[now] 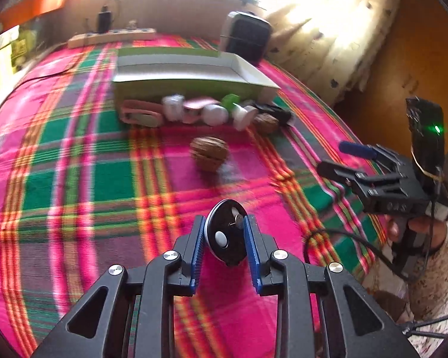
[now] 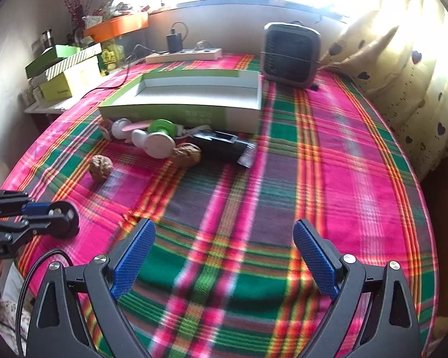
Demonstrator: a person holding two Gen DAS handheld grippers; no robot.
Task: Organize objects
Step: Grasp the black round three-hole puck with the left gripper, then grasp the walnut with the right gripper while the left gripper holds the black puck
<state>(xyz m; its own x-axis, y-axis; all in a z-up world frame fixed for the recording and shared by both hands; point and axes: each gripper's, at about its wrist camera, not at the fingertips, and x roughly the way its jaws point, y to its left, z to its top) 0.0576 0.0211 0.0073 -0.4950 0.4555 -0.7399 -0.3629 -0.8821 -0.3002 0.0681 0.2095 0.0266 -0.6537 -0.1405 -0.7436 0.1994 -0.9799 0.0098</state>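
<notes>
My left gripper (image 1: 225,231) is shut on a round black disc (image 1: 225,234) with a white button, held above the plaid cloth; it also shows in the right wrist view (image 2: 61,219). My right gripper (image 2: 224,247) is open and empty over the cloth; it shows at the right of the left wrist view (image 1: 343,158). An open green-and-white box (image 2: 188,101) lies ahead, also in the left wrist view (image 1: 191,74). Small objects lie in front of it: a walnut (image 1: 209,152), a second walnut (image 2: 186,154), white and green round pieces (image 2: 159,137), a black device (image 2: 221,143).
A grey heater (image 2: 289,53) stands behind the box at the right. A power strip (image 2: 183,55) with a plugged charger lies at the back. Stacked green boxes (image 2: 65,74) and an orange tray (image 2: 116,28) sit at the left. A curtain (image 2: 403,59) hangs at the right.
</notes>
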